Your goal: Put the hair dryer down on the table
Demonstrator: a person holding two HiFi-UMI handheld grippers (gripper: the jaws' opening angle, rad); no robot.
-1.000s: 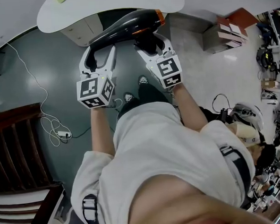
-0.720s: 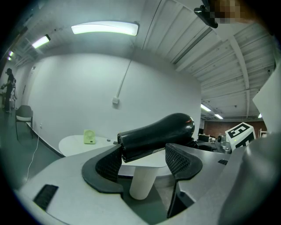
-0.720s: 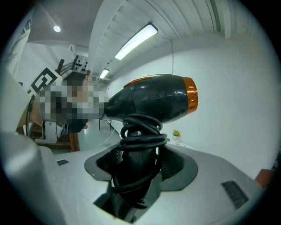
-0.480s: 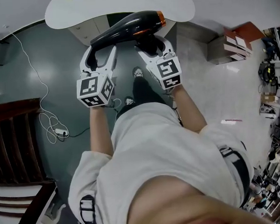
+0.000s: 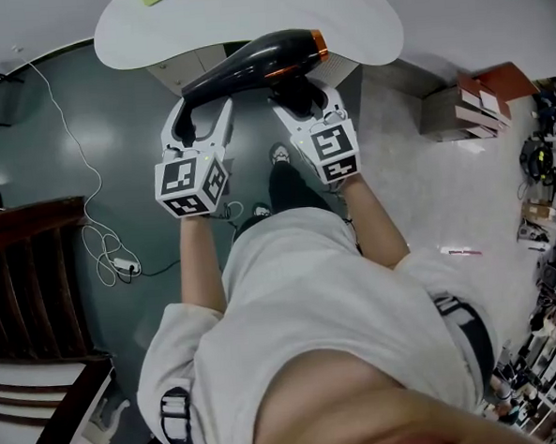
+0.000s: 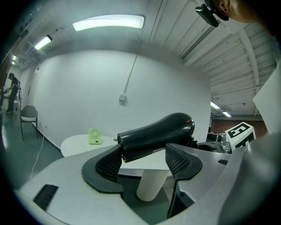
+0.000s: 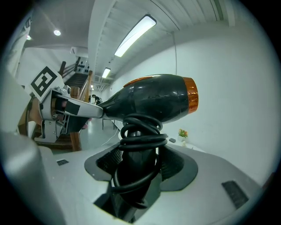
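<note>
Up by the near rim of the round white table [image 5: 360, 19], the person has the hair dryer [image 5: 249, 63] off the surface, carried roughly level between both tools. From above, its black body lies partly across the table's edge and partly over the dark floor [image 5: 112, 114]. It rests on nothing but the grippers.

The right gripper [image 5: 299, 101] has the handle. Its jaws stand wide, yet they are clamped: the pads [image 7: 115, 158] sit against either side of the handle, which comes up between them with the black cord [image 7: 140, 132] coiled round it in several loops. The fat end with the orange ring [image 5: 320, 45] juts out past this gripper, on the person's right.

The left gripper [image 5: 197, 127] takes the narrow end. Its jaws are also well apart. The tip of the barrel is lodged against the left mesh pad [image 6: 109, 162], and the barrel runs on at a slant across the top of the other pad [image 6: 178, 160]. So the dryer is wedged crosswise between them rather than squarely pinched. How hard that second pad presses I cannot tell.

Beyond the left gripper the table's white pedestal [image 6: 149, 189] shows under the top, and a small pale green object [image 6: 93, 136] sits on the far part of the tabletop, well apart from the dryer. A white cable [image 5: 78, 182] trails over the floor to the person's left.
</note>
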